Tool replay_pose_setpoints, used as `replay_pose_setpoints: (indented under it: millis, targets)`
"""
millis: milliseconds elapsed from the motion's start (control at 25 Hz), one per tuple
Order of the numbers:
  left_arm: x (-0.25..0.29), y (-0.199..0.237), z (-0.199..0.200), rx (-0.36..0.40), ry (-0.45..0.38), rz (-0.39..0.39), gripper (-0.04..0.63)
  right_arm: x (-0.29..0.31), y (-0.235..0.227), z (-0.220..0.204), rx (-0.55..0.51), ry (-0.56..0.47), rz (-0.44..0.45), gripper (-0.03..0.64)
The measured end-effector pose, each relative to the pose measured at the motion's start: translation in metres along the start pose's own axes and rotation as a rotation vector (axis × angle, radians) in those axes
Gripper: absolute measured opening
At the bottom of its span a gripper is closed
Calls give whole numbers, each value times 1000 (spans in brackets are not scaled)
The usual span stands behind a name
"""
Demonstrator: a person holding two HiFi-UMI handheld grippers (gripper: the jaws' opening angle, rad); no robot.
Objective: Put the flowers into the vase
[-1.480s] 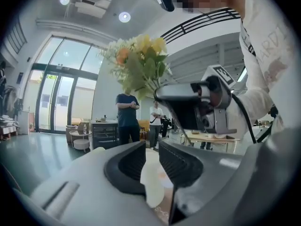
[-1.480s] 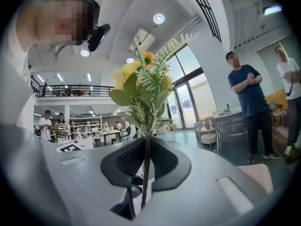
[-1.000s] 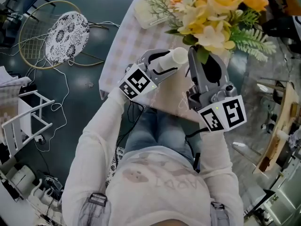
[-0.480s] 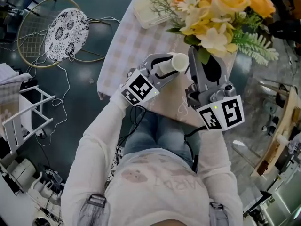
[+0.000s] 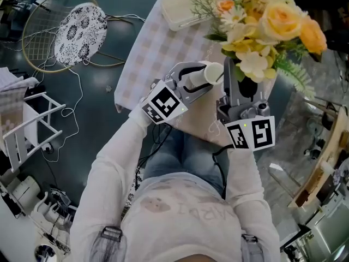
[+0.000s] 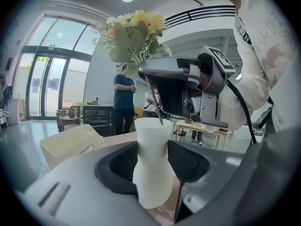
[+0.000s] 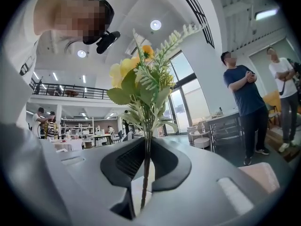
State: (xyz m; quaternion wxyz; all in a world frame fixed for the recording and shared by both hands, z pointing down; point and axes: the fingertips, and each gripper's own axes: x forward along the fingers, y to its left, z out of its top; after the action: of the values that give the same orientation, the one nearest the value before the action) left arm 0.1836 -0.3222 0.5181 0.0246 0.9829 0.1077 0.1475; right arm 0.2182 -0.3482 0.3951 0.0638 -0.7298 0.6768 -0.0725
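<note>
My left gripper [image 5: 203,75] is shut on a white waisted vase [image 5: 206,73], held upright over the checked table [image 5: 152,48]. In the left gripper view the vase [image 6: 153,168] stands between the two jaws. My right gripper [image 5: 233,75] is shut on the stems of a yellow and white flower bunch [image 5: 267,26], just to the right of the vase. The stem tips [image 6: 159,117] reach the vase mouth. In the right gripper view the stems [image 7: 146,168] are pinched between the jaws, with the blooms [image 7: 141,74] above.
A cream lidded box [image 5: 185,10] lies at the table's far end. On the floor to the left are a wire hoop with a lace-patterned disc [image 5: 82,31] and a white rack [image 5: 27,130]. People [image 7: 247,102] stand in the background.
The vase has shifted right toward the right gripper, and the bunch has moved right with its stems coming down to the vase mouth.
</note>
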Motion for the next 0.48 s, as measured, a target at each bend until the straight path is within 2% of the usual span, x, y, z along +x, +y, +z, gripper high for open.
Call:
replay_pose_setpoints:
  millis: [160,320,480]
  targets:
    - [-1,-3,-2,-1,0,1,205,-13,1,-9,-20,37,-4,63]
    - [-1,0,0,-23,-5,11,205,-22,5,-33,-94,139,13,63]
    - [-1,-2,0,-16,0,3,205,-26,10,-54,-123,231,10,67]
